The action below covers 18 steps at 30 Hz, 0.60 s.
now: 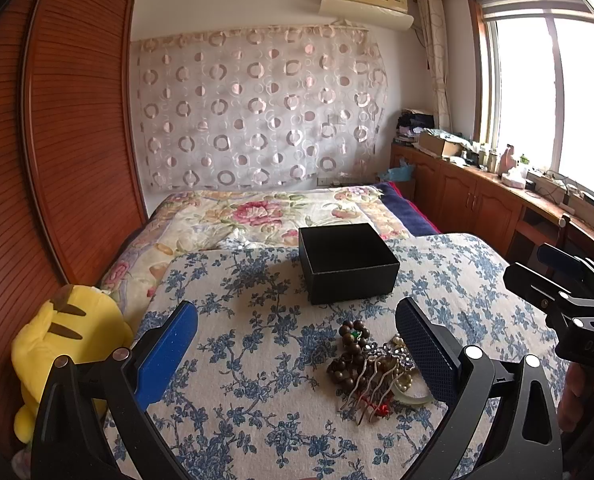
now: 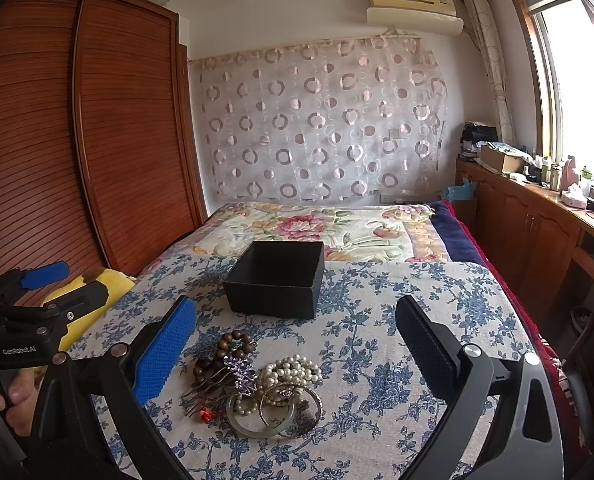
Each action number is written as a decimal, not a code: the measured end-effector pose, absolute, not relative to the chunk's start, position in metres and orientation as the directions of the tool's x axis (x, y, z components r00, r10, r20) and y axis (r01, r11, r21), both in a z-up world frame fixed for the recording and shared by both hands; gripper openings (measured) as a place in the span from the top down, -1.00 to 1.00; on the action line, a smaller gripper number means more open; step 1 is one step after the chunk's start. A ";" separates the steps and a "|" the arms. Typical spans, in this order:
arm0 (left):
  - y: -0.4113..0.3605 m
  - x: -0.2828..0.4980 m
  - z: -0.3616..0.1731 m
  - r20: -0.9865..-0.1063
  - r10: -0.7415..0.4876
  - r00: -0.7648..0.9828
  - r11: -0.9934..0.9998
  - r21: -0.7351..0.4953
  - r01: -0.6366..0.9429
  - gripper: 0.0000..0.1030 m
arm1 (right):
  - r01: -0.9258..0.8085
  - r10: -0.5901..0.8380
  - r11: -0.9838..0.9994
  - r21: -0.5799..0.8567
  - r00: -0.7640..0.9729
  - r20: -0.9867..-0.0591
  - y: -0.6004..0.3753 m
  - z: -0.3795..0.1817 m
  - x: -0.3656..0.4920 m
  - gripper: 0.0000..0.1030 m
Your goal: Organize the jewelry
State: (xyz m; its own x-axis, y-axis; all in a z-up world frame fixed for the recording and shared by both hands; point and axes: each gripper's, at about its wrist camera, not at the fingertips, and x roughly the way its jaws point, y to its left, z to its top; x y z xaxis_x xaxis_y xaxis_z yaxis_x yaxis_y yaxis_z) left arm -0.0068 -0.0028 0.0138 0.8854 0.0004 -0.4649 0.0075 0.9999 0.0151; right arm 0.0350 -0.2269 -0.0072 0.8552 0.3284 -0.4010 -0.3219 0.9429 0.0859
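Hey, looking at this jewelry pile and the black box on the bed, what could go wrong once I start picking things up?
1. The jewelry pile is tangled: the hair comb lies across the wooden bead bracelet and the pearl strand, so lifting one may drag others.
2. The jade bangle looks smooth and lies flat on the soft blue floral cloth, so it may slip.
3. The black box sits on bedding and may shift if bumped.

Bed [image 2: 437,300] covered with blue-floral cloth. On it: open black box [image 2: 275,280]; jewelry pile [image 2: 257,384] nearer the camera
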 end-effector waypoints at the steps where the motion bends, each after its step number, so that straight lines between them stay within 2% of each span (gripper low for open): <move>1: -0.003 -0.007 0.014 -0.465 0.001 0.885 1.000 0.015 0.007 -0.87 | -0.323 0.330 0.942 0.086 0.855 -0.400 -0.226 -0.007 0.035 -0.95; 9: -0.004 -0.007 0.014 -0.468 -0.001 0.884 1.000 0.016 0.010 -0.87 | -0.325 0.331 0.942 0.085 0.855 -0.400 -0.224 -0.005 0.033 -0.95; 17: -0.003 0.003 -0.007 -0.527 -0.030 0.850 0.999 0.007 0.039 -0.87 | -0.334 0.332 0.940 0.073 0.841 -0.426 -0.234 -0.023 0.040 -0.95; 18: -0.004 0.006 -0.012 -0.535 -0.034 0.844 0.999 0.006 0.044 -0.87 | -0.339 0.337 0.938 0.075 0.835 -0.435 -0.237 -0.026 0.042 -0.88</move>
State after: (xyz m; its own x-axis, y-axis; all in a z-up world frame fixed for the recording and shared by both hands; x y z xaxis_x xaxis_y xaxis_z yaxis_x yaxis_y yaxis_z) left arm 0.0056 -0.0040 -0.0118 0.8441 -0.0338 -0.5351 0.0439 0.9990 0.0061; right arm 0.0424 -0.2365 -0.0265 0.8351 0.3370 -0.4348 -0.3392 0.9377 0.0751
